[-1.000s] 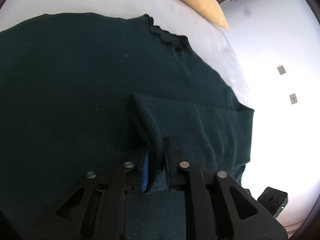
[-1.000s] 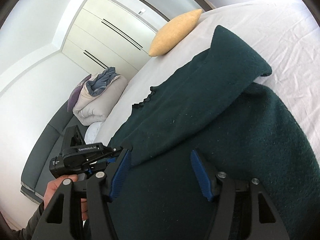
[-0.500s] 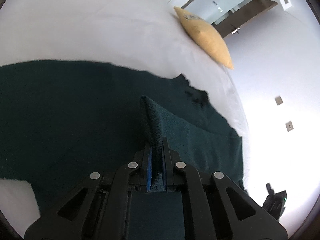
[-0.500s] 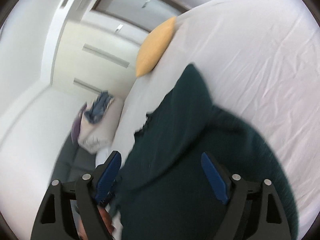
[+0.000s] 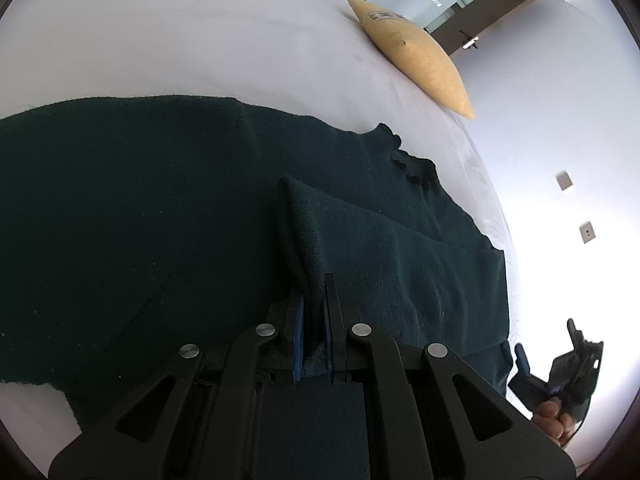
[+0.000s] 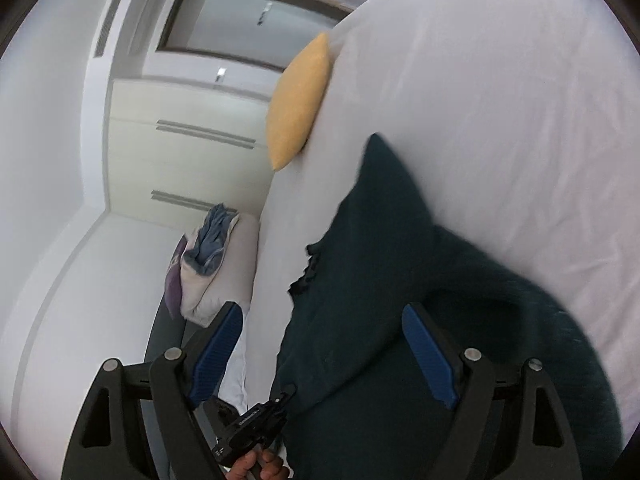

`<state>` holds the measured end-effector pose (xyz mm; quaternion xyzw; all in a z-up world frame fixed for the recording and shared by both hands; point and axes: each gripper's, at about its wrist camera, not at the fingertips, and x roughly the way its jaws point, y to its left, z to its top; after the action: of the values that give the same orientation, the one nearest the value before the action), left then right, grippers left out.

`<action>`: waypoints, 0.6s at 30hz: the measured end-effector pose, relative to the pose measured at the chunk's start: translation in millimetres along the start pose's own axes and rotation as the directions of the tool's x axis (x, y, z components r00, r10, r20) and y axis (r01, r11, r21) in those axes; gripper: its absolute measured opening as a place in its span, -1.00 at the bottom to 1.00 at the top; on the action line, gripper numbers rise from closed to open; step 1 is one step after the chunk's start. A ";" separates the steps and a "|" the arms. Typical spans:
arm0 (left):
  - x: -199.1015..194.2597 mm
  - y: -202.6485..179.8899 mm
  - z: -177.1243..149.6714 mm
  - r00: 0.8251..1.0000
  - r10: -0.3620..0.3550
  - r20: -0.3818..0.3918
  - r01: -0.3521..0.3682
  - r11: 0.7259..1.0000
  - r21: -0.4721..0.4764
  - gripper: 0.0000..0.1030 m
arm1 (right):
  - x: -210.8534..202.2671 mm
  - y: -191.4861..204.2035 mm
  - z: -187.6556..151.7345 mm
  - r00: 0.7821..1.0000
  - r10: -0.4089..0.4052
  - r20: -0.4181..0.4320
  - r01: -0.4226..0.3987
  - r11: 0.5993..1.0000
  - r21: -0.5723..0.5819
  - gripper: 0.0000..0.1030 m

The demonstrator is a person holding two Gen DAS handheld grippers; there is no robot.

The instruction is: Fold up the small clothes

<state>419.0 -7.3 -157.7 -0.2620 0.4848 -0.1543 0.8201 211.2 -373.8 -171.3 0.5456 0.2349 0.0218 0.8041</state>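
Observation:
A dark green knitted sweater [image 5: 132, 208] lies spread on the white bed [image 5: 168, 36]. Its frilled neckline [image 5: 408, 160] points toward the pillow. My left gripper [image 5: 314, 320] is shut on a folded edge of the sweater and holds that fold raised above the rest of the garment. My right gripper [image 6: 320, 344] is open and empty, hovering above the sweater [image 6: 384, 304] near the bed's edge. The right gripper also shows at the lower right of the left wrist view [image 5: 560, 376], and the left gripper shows at the bottom of the right wrist view [image 6: 256, 424].
A yellow pillow [image 5: 416, 60] lies at the head of the bed, also in the right wrist view [image 6: 298, 100]. A pile of bedding [image 6: 212, 256] rests on a grey sofa beside the bed. White wardrobe doors [image 6: 176, 140] stand behind.
My left gripper has lifted and pulled the held sweater fold back, showing more white bed. My right gripper has risen and tilted up away from the sweater, staying open.

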 end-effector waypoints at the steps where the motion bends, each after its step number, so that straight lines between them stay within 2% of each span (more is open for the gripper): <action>1: 2.1 0.5 2.5 1.000 -0.009 -0.001 0.009 1.000 -0.010 -0.88 | 4.5 1.8 -0.4 1.000 -0.011 -0.019 0.010 1.000 -0.016 0.65; 5: 3.5 -3.1 4.3 1.000 -0.030 0.001 0.030 0.999 -0.012 -0.88 | 30.7 -6.7 -1.9 0.981 -0.166 -0.105 0.165 0.986 -0.024 0.65; 6: -5.6 -2.2 -6.3 0.999 -0.034 0.000 0.034 0.999 -0.008 -0.88 | 32.7 -10.2 -1.7 0.980 -0.170 -0.105 0.170 0.985 -0.014 0.65; 10: -15.3 -4.4 -15.8 0.999 -0.038 0.000 0.038 0.999 -0.005 -0.88 | 35.7 -19.7 15.7 0.993 -0.112 -0.024 0.113 0.992 0.055 0.64; 13: -20.5 -3.4 -22.7 0.999 -0.045 -0.006 0.045 0.999 -0.012 -0.88 | 34.3 -27.8 32.1 0.996 -0.092 0.020 0.089 0.989 0.115 0.63; 16: -19.4 -3.7 -27.9 0.999 -0.051 -0.011 0.051 0.999 -0.019 -0.88 | 28.2 -32.2 33.3 0.995 -0.077 0.056 0.070 0.991 0.113 0.53; 18: -13.1 -7.1 -27.9 0.999 -0.047 -0.013 0.047 0.999 -0.015 -0.88 | 23.9 -38.7 34.1 0.996 -0.062 0.071 0.054 0.992 0.115 0.37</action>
<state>388.2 -14.3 -155.2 -0.2784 0.4852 -0.1717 0.8109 237.7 -412.1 -204.1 0.5837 0.2215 -0.0350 0.7804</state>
